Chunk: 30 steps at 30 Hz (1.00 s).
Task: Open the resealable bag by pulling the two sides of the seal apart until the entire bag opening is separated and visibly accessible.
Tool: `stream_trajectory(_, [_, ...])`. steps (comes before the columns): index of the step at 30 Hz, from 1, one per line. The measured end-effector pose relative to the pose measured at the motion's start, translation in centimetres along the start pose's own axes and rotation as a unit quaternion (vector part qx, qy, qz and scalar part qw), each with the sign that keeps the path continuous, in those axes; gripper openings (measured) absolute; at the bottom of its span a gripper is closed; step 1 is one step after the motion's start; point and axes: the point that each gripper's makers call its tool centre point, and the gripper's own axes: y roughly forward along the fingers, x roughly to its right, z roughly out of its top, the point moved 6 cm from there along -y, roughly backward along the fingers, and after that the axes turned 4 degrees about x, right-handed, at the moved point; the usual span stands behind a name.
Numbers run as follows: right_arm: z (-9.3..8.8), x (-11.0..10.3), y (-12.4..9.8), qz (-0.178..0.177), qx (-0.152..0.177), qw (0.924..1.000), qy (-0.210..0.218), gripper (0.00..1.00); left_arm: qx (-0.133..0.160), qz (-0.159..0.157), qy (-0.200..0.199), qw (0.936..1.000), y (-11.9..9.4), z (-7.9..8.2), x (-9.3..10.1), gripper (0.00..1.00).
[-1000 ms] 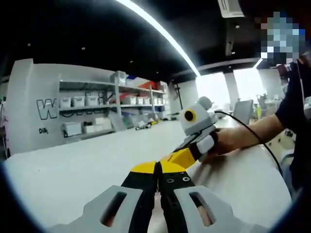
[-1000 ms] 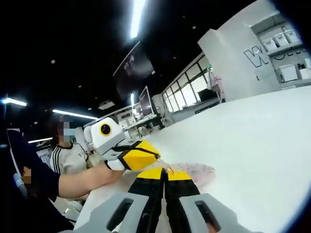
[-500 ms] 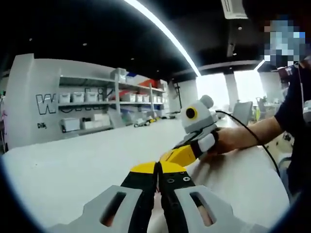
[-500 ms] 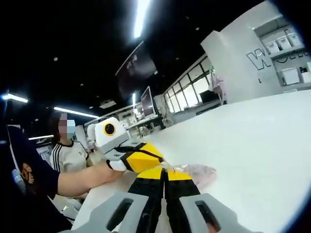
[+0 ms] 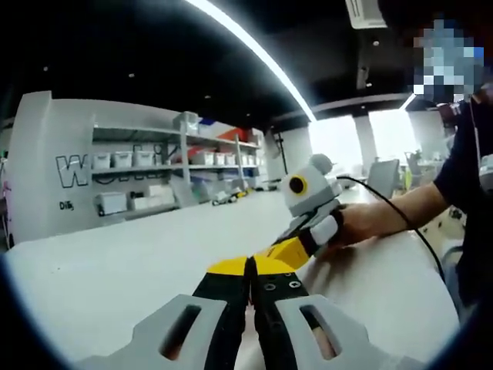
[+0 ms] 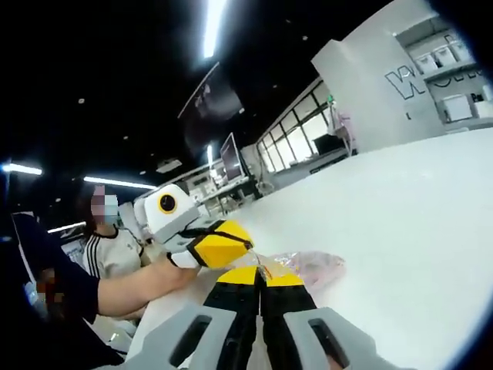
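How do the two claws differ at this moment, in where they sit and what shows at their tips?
The right claw has the clear resealable bag beyond its tips on the white table; at the left claw no bag is discernible. In the right gripper view the left claw comes in from the left; in the left gripper view the right claw comes in from the right. Both have yellow tips, jaws together.
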Motion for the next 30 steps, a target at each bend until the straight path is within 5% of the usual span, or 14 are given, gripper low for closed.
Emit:
stream_trajectory(10, [-0.5,0.0,0.1,-0.004,-0.022,0.9997,0.008,0.0,0.0,-0.004,0.0,1.0,0.1,0.0,0.2,0.0])
stream_trajectory(11, [-1.4,0.4,-0.2,-0.022,-0.057,0.9981,0.002,0.0,0.024,0.003,-0.003,0.9997,0.0,0.6,-0.1,0.0])
stream_trajectory(12, [-1.5,0.5,0.0,-0.027,-0.058,0.9978,-0.015,0.0,0.051,0.005,-0.023,0.9984,-0.3,1.4,-0.2,0.0])
stream_trajectory(13, [-1.3,0.1,0.3,-0.019,-0.046,0.9987,-0.011,0.0,0.064,0.003,-0.052,0.9966,-0.7,1.6,-0.5,0.0])
stream_trajectory(14, [-0.7,0.2,0.3,-0.017,-0.022,0.9992,-0.028,0.0,0.043,0.016,-0.044,0.998,-1.0,1.1,-1.0,0.0])
stream_trajectory(15, [-0.7,0.3,0.0,-0.021,-0.022,0.9993,-0.022,0.0,0.029,0.027,0.003,0.9992,-1.1,0.9,-1.2,0.0])
stream_trajectory(17, [0.1,0.3,0.0,-0.018,0.008,0.9994,-0.029,0.0,0.039,0.019,-0.027,0.9987,-0.8,1.0,-0.9,0.0])
stream_trajectory(30, [0.0,-0.1,0.3,-0.002,0.008,0.9991,-0.041,0.0,0.031,0.021,-0.016,0.9992,-0.6,0.7,-0.9,0.0])
